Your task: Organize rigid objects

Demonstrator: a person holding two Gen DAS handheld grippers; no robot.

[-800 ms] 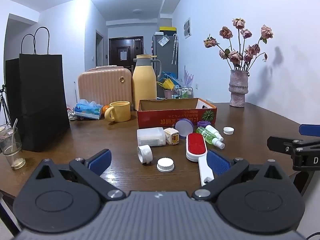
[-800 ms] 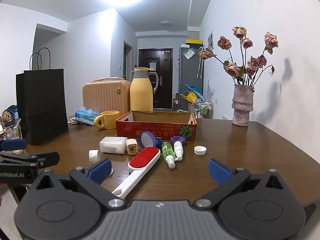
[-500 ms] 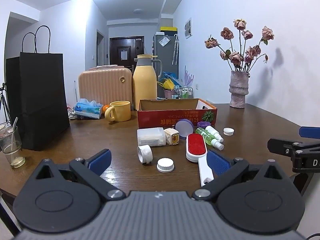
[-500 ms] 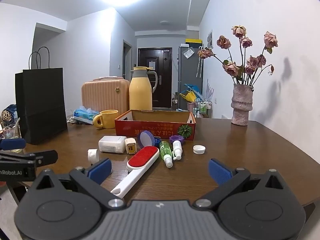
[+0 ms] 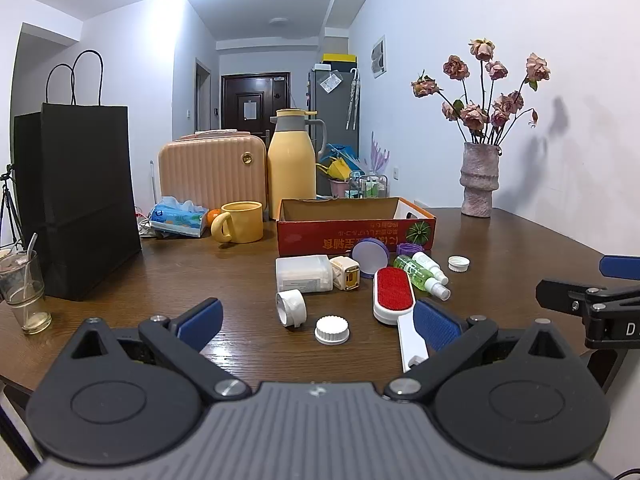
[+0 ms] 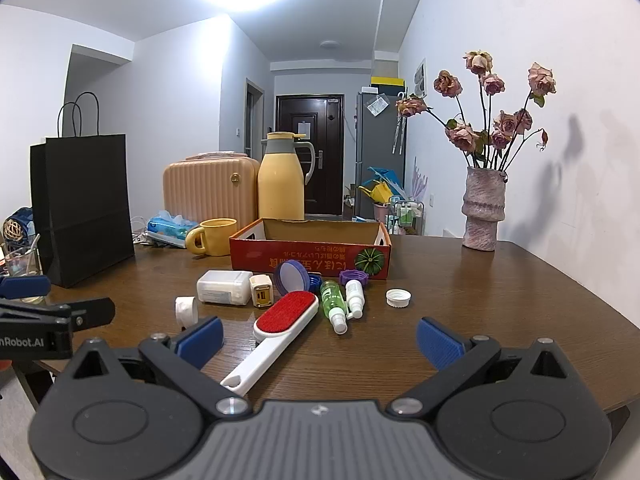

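Note:
A red cardboard box (image 5: 356, 232) (image 6: 310, 258) stands open mid-table. In front of it lie a red-and-white lint brush (image 5: 394, 294) (image 6: 280, 326), a white plastic case (image 5: 304, 274) (image 6: 224, 287), a small cream charger (image 5: 347, 276) (image 6: 261, 290), a purple-rimmed lid (image 5: 370, 255) (image 6: 292, 277), two spray bottles (image 5: 424, 276) (image 6: 340, 302), a tape roll (image 5: 291, 307) (image 6: 186, 308) and white caps (image 5: 332, 330) (image 6: 398, 298). My left gripper (image 5: 316, 322) is open and empty, short of them. My right gripper (image 6: 318, 338) is open and empty over the brush handle.
A black paper bag (image 5: 80, 196), a glass (image 5: 24, 292), a yellow mug (image 5: 240, 222), a yellow jug (image 5: 292, 164), a tissue pack (image 5: 178, 216) and a peach case (image 5: 212, 172) stand at the left and back. A vase of dried roses (image 5: 478, 184) stands back right.
Both grippers have eased slightly forward toward the objects. Nothing on the table has moved.

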